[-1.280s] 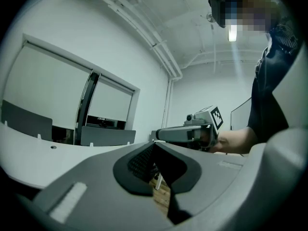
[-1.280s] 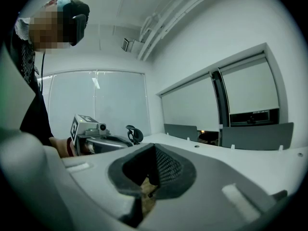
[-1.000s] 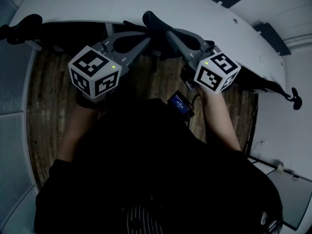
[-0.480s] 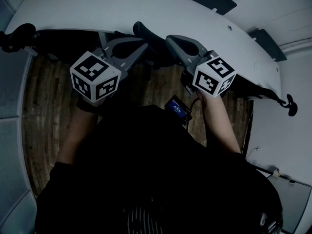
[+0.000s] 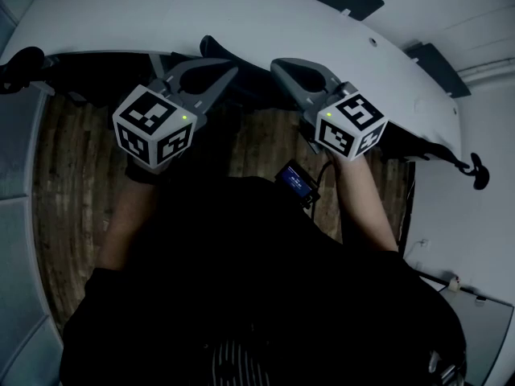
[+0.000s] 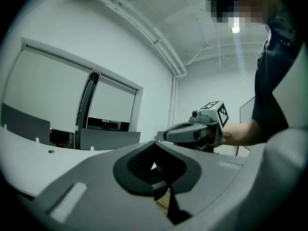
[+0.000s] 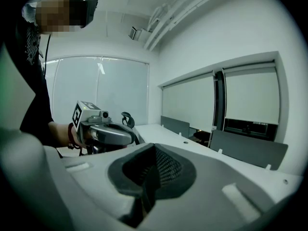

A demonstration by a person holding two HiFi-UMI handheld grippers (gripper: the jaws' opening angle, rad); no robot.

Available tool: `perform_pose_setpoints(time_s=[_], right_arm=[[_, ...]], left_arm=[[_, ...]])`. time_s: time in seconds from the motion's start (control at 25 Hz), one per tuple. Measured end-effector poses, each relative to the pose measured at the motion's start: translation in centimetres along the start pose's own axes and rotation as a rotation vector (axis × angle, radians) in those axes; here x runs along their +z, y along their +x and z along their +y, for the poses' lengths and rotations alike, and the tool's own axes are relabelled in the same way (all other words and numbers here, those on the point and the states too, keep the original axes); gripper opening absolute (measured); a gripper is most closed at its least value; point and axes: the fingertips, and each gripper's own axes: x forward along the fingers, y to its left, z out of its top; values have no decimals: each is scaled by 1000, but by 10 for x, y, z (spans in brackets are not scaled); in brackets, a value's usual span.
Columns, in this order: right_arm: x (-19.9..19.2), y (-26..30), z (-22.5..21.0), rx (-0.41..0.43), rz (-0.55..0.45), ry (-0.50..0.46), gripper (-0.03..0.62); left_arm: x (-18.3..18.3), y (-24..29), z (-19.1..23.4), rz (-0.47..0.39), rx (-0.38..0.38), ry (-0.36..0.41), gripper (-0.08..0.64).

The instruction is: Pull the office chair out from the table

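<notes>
SUPERVISOR: Report the head view.

OPERATOR: I see both grippers side by side above the wooden floor [image 5: 72, 183], tips pointing to the far side. The left gripper [image 5: 232, 72] and the right gripper [image 5: 278, 67] angle toward each other at the near edge of the white table [image 5: 265, 14]. The office chair [image 5: 212, 47] shows only as a dark back tucked against that edge. It sits just beyond the left gripper's tip and to the left of the right gripper. I cannot confirm contact with the chair from this view.

SUPERVISOR: Left gripper view?

OPERATOR: I read the left gripper's jaws as closed, with the pads together at the tip. A dark strip [image 6: 173, 211] sits in the slit below the pads, and I cannot tell what it is. The table lies to the left. The right gripper is near, on the right.

SUPERVISOR: Right gripper view?

OPERATOR: I get the same reading here: jaws closed and pads meeting. The lower slit is dark and I cannot identify anything in it. The left gripper is near, on the left. The table runs away to the right, with grey partition panels [image 7: 248, 150] on its far side.
</notes>
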Motion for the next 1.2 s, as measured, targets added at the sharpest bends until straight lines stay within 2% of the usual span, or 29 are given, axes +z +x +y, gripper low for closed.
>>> perform_pose_setpoints(time_s=[0.16, 0.36, 0.48, 0.52, 0.6, 0.64, 0.84, 0.92, 1.04, 1.12, 1.2], right_arm=[[-4, -11, -3, -5, 32, -34, 2], [-16, -16, -1, 34, 124, -125, 2], [-25, -20, 5, 56, 185, -218, 2], [-30, -21, 8, 62, 218, -263, 7], [-42, -24, 11, 84, 297, -347, 103], [-49, -26, 12, 97, 339, -379, 129], [-84, -25, 11, 131, 508, -478, 236], [-97, -21, 3, 99, 585, -560, 250], [-114, -18, -3, 63, 657, -629, 252], [-120, -15, -7, 41, 672, -648, 252], [-120, -12, -11, 31, 670, -652, 262]], left_arm=[[-13, 5, -2, 97, 16, 157, 2], [-20, 13, -1, 184, 4, 330, 2], [-30, 12, -4, 258, -4, 459, 3], [-35, 10, -3, 296, -2, 524, 28], [-43, 8, -1, 367, 3, 659, 101], [-45, 8, 1, 398, 2, 721, 145], [-67, 17, 14, 555, -52, 979, 310], [-80, 25, 16, 611, -91, 1033, 382], [-107, 32, 20, 713, -129, 1086, 387], [-122, 34, 27, 781, -135, 1106, 387], [-129, 39, 34, 807, -136, 1116, 394]])
